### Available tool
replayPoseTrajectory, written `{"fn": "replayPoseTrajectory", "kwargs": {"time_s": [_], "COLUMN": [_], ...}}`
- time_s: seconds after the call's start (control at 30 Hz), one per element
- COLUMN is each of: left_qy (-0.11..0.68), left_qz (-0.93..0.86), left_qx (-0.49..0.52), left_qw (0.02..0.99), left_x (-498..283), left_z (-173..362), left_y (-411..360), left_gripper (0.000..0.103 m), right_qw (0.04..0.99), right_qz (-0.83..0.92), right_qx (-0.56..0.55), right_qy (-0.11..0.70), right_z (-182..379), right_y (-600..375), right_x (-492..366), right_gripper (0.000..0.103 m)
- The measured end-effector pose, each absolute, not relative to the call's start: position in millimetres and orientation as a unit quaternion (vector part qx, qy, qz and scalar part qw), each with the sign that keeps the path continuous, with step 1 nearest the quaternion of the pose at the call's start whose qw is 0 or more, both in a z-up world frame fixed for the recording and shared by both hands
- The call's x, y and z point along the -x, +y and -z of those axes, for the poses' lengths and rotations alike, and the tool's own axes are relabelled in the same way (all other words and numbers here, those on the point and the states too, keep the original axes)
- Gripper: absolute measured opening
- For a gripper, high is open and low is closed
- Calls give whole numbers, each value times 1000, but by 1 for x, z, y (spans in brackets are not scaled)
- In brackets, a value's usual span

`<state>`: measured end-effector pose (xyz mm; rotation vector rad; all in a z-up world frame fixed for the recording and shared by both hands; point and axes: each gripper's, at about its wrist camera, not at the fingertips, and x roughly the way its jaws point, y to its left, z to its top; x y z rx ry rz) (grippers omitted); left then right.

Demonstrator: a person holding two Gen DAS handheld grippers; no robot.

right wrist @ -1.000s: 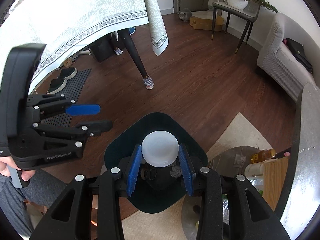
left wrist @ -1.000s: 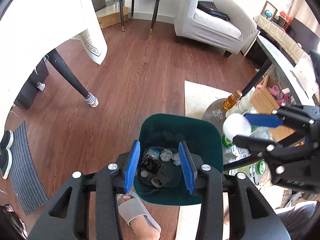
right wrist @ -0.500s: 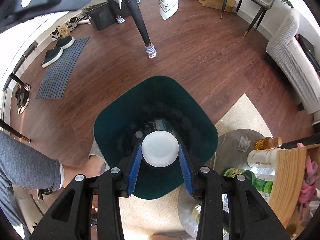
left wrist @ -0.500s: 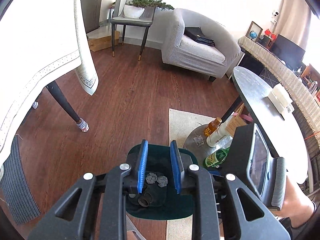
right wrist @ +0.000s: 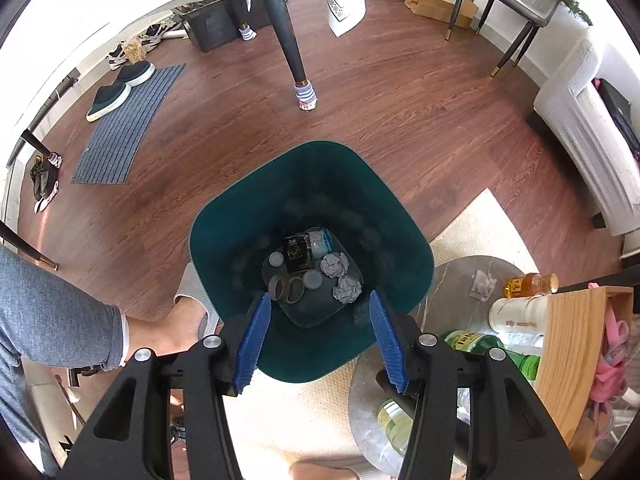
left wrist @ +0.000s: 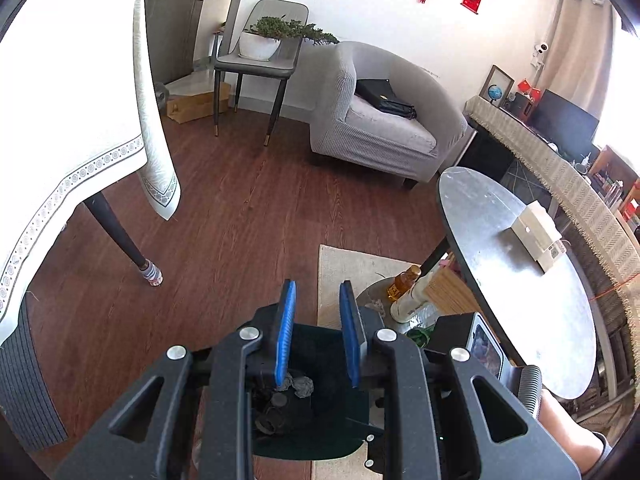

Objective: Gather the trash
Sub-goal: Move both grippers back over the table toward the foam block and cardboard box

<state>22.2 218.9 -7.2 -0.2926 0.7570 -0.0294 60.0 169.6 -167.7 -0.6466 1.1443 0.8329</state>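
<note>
A dark green trash bin [right wrist: 400,240] stands on the wood floor. At its bottom lie crumpled grey paper balls [right wrist: 336,264], a black packet [right wrist: 297,256], round caps and rings [right wrist: 282,287]. My right gripper [right wrist: 318,334] is open and empty, right above the bin's near rim. My left gripper [left wrist: 317,334] is partly open and empty, higher up, above the same bin [left wrist: 344,432]. The white lid I held a moment ago is not clearly visible.
A low round stone table [right wrist: 452,280] to the right of the bin holds a crumpled wrapper [right wrist: 482,283], an amber bottle [right wrist: 530,284], a white bottle [right wrist: 520,316] and green bottles [right wrist: 476,342]. A wooden box [right wrist: 576,344] stands beside it. A grey oval table [left wrist: 520,280] carries a white box [left wrist: 540,234].
My right gripper has opened and the white lid has left it over the bin. My left gripper has lifted and tilted up, narrowing its jaws.
</note>
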Motion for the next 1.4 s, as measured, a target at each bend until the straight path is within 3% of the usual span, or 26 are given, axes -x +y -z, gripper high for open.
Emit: {"fn": "replayPoseTrajectory", "kwargs": {"time_s": [0.13, 0.5, 0.77, 1.23, 1.4], "left_qy": [354, 332, 332, 338, 338], "left_qz": [13, 9, 23, 53, 69], "left_qx": [147, 152, 142, 130, 129], "left_qw": [924, 931, 932, 931, 930], "left_x": [-24, -33, -45, -67, -75], "left_z": [-3, -20, -21, -20, -19], "left_y": [216, 208, 182, 132, 110], "left_gripper": [23, 23, 23, 34, 43], "right_qw": [723, 770, 800, 839, 849], "right_qz": [-395, -423, -410, -357, -336], "right_qx": [276, 219, 186, 142, 128], "right_qy": [496, 425, 397, 386, 387], "right_z": [149, 88, 59, 40, 37], "right_y": [167, 145, 111, 33, 5], "right_x": [-54, -51, -60, -74, -78], "right_gripper": [52, 39, 38, 38, 38]}}
